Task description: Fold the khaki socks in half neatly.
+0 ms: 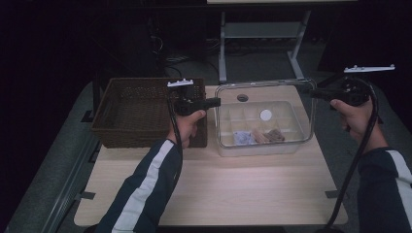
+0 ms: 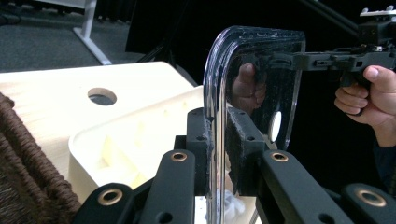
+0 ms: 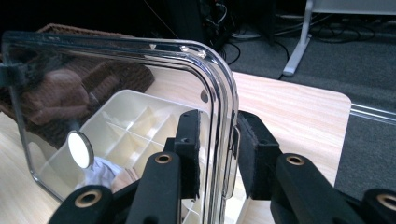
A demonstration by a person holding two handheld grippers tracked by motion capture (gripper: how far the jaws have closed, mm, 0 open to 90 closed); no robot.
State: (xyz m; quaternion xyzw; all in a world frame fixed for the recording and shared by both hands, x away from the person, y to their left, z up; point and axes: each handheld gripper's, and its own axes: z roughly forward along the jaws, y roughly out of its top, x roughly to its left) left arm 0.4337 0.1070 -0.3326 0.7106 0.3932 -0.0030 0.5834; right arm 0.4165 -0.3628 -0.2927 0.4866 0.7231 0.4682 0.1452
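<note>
A clear lid (image 1: 265,114) is held up above a white divided box (image 1: 265,141) on the table (image 1: 218,189), one edge at each gripper. Its left edge is clamped between the pads of the left gripper (image 1: 216,101), as seen in the left gripper view (image 2: 223,154). Its right edge lies between the jaws of the right gripper (image 1: 313,93); in the right gripper view (image 3: 219,154) one pad is laid against the rim while a gap is seen at the other, so a firm grip cannot be told. A few small items (image 1: 257,137) are seen in the box's front compartments. A wicker basket (image 1: 136,111) stands just left of the box.
</note>
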